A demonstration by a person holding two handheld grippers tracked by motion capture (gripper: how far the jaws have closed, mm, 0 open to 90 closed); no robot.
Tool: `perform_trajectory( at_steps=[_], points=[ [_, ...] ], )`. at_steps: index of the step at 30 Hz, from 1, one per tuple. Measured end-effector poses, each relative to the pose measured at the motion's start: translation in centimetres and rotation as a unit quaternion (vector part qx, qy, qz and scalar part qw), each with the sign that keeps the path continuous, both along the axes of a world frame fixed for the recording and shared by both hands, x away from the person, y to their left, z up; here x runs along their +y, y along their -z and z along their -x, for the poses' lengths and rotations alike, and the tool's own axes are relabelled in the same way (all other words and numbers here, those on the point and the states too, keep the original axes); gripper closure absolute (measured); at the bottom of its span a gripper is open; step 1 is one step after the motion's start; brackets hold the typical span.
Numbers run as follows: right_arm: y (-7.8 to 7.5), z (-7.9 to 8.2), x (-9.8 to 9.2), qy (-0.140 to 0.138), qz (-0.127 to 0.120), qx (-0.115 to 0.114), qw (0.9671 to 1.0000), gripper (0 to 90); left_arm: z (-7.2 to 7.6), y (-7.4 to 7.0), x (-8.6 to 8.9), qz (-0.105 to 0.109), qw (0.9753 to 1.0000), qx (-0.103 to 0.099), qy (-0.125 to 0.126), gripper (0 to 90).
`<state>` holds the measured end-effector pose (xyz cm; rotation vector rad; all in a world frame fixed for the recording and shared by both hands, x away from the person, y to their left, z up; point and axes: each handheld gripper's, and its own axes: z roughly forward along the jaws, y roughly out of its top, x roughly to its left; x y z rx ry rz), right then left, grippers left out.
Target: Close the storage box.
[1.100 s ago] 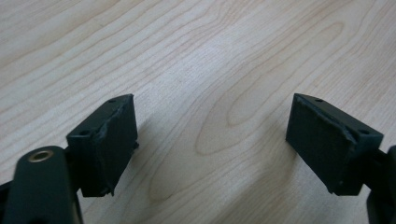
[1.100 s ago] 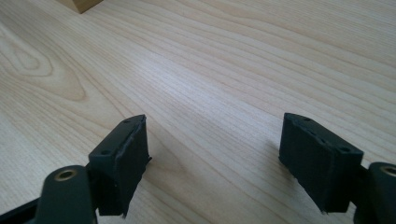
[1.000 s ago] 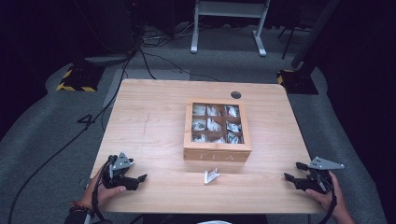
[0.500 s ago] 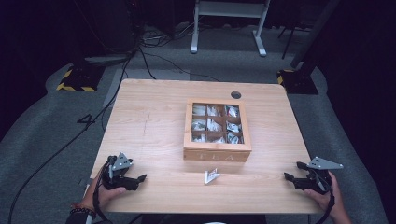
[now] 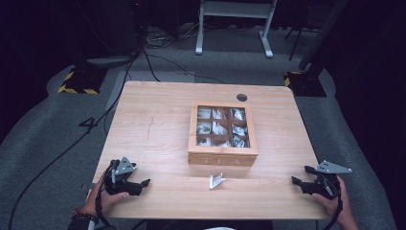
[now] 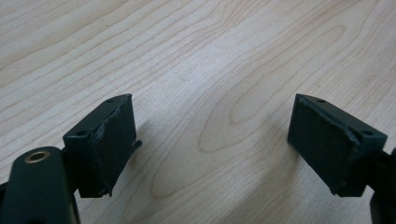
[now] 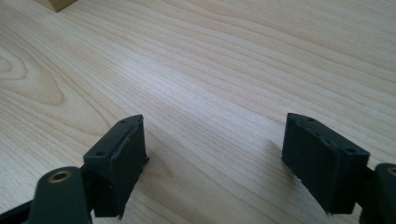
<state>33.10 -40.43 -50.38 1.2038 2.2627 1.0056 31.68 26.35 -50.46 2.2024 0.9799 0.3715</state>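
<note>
One small white paper tea sachet (image 5: pixel 216 180) lies loose on the pale wooden surface (image 5: pixel 158 129), just in front of the wooden tea box with nine glass-topped compartments (image 5: pixel 222 134), near its front wall but apart from it. I judge the sachet to be very light, thin and soft, easy to crumple or slide away, so I would pinch it at a raised edge or corner, not press down on its middle. The box looks shut, with more sachets visible in its compartments.

My left claw (image 5: pixel 139 184) rests low at the near left edge of the surface, well apart from the sachet, jaws wide with nothing between them. My right claw (image 5: pixel 298 182) sits at the near right edge, also wide and empty. Each gripper view shows bare wood grain between the black pads (image 6: pixel 109 144).
</note>
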Motion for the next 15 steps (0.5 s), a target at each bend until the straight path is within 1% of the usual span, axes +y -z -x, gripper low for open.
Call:
perform_trajectory(
  at_steps=[8, 15],
  points=[
    [-0.01, -0.02, -0.04, 0.000, -0.001, 0.000, 1.0000, 22.3, -0.10, -0.04, 0.06, -0.005, 1.0000, -0.002, 0.002, 15.7],
    [0.00, -0.04, -0.06, 0.000, -0.002, 0.001, 1.0000, 22.4, -0.14, -0.03, 0.05, -0.003, 1.0000, -0.001, 0.001, 15.7]
  ],
)
